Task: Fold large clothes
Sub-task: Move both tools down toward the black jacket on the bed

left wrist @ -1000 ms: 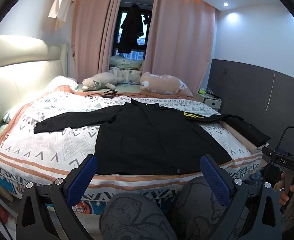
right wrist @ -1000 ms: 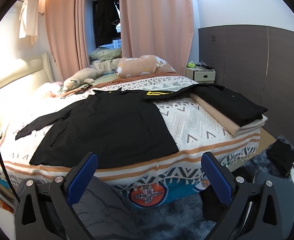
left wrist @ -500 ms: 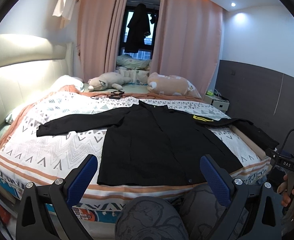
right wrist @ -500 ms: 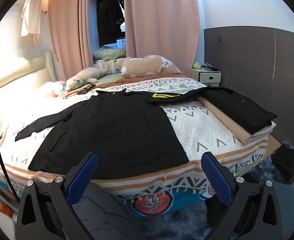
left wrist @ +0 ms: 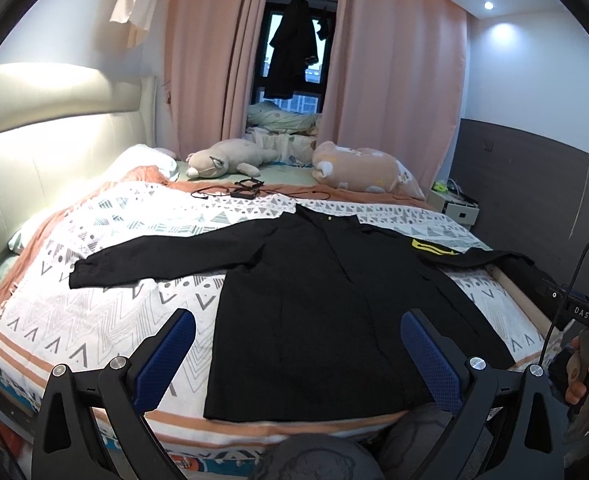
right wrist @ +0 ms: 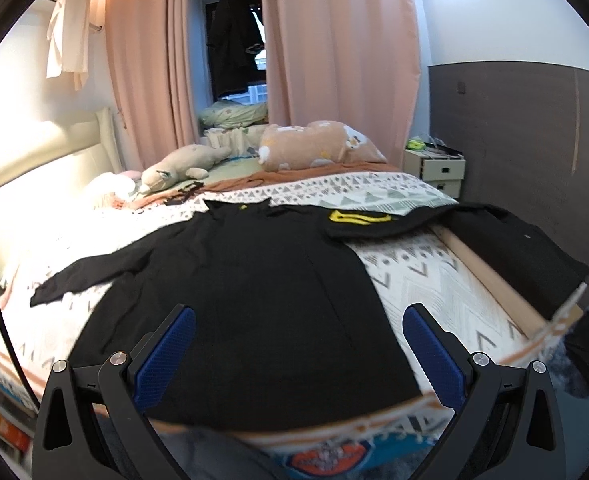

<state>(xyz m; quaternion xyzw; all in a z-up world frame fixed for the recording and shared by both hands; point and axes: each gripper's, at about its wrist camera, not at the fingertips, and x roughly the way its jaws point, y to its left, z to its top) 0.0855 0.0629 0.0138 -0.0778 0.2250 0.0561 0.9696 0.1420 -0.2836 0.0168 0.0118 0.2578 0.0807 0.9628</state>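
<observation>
Shirt [left wrist: 326, 304] lies flat on bed [left wrist: 94, 320]; both grippers [left wrist: 294, 360] [right wrist: 298, 356] hover, fingers wide. Pinch a sleeve cuff and fold inward, keeping cloth smooth.

Black two-finger left tool [left wrist: 297, 354], blue textured pads [left wrist: 165, 360], silver screws

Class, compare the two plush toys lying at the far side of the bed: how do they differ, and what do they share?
The grey plush toy is paler and slimmer; the tan plush toy is bulkier with white patches. The grey one lies nearer the headboard, the tan one nearer the nightstand. Both lie before the pink curtains.
</observation>
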